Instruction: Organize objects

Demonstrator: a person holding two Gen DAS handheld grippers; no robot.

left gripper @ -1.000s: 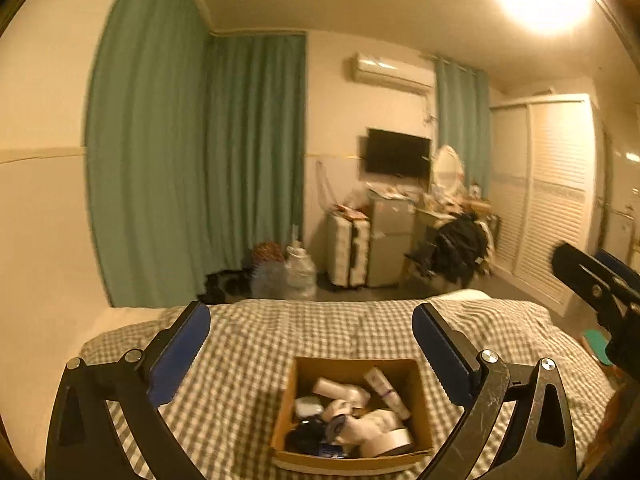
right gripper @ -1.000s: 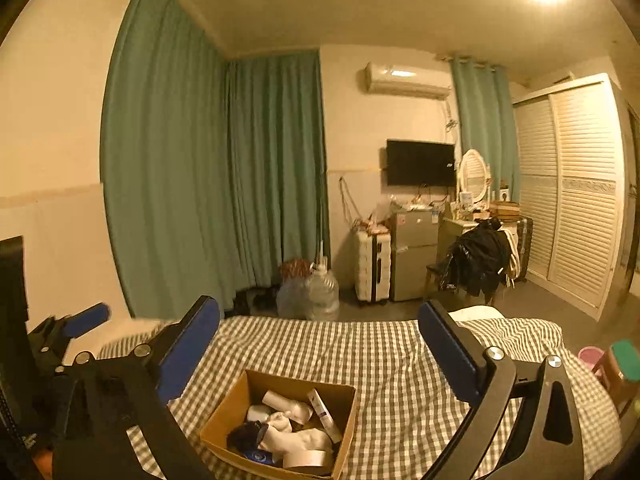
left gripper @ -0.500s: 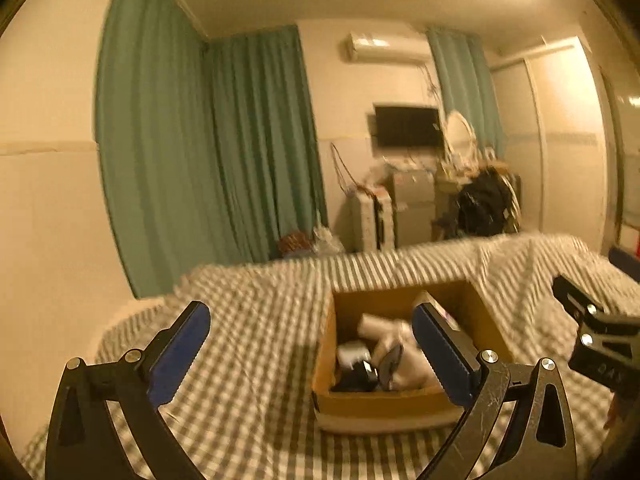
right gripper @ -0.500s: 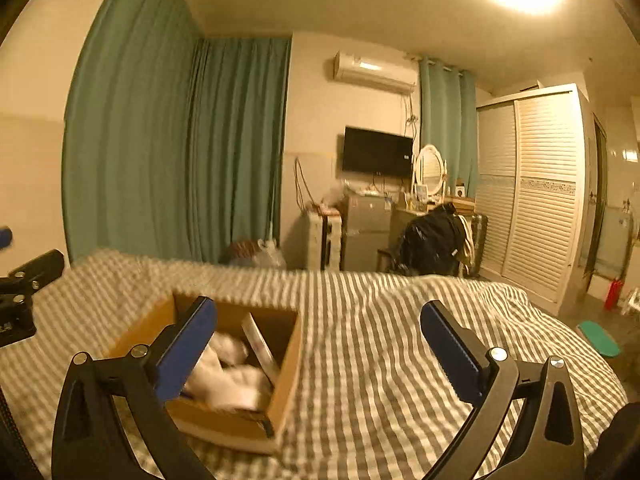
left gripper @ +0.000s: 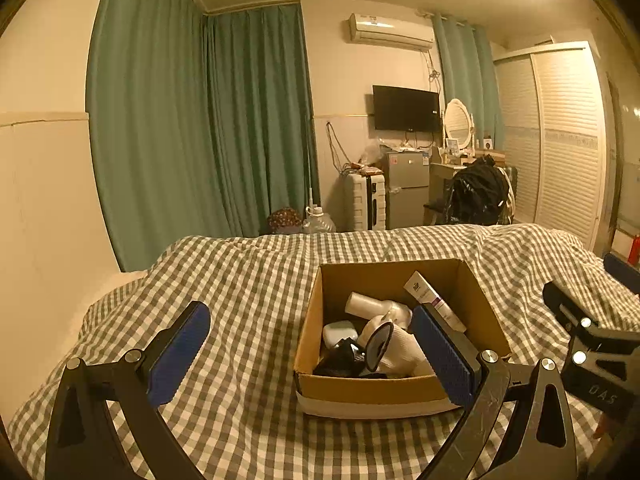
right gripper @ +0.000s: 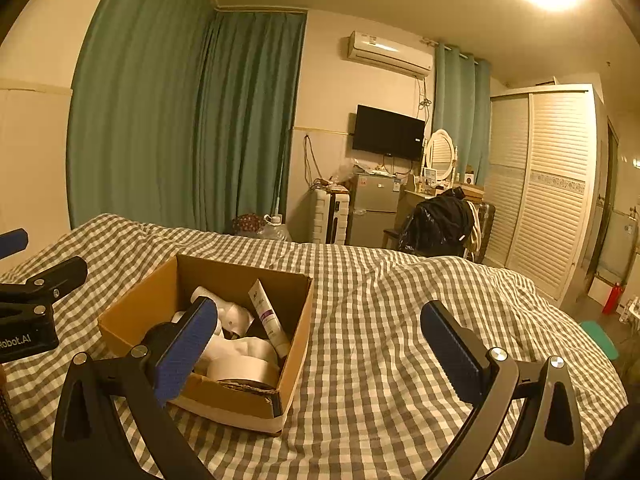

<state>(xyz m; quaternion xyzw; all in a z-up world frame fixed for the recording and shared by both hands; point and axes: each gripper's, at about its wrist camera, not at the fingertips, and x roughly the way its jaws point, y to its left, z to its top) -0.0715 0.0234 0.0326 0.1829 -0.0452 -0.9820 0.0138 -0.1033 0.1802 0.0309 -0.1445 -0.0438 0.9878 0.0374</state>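
An open cardboard box (left gripper: 400, 390) sits on the checked bedspread (left gripper: 248, 280). It holds a white tube with purple print (left gripper: 434, 300), a white bottle (left gripper: 366, 304), a small white case (left gripper: 339, 332), a tape roll (right gripper: 242, 370) and dark items. My left gripper (left gripper: 310, 354) is open and empty, just before the box, its right finger over the box's near right corner. My right gripper (right gripper: 320, 344) is open and empty, to the right of the box (right gripper: 132, 320), with its left finger over the box's near side. The right gripper also shows at the right edge of the left wrist view (left gripper: 596, 344).
The bed takes up the foreground. Beyond it stand green curtains (left gripper: 200, 120), a suitcase (left gripper: 366, 202), a small fridge (left gripper: 406, 188), a chair with dark clothes (left gripper: 476, 196) and a louvred wardrobe (left gripper: 560, 140). A water jug (left gripper: 318, 220) stands on the floor.
Both grippers have dropped and steadied close to the box. The box now looks larger and sharper in both views. Both grippers stay open.
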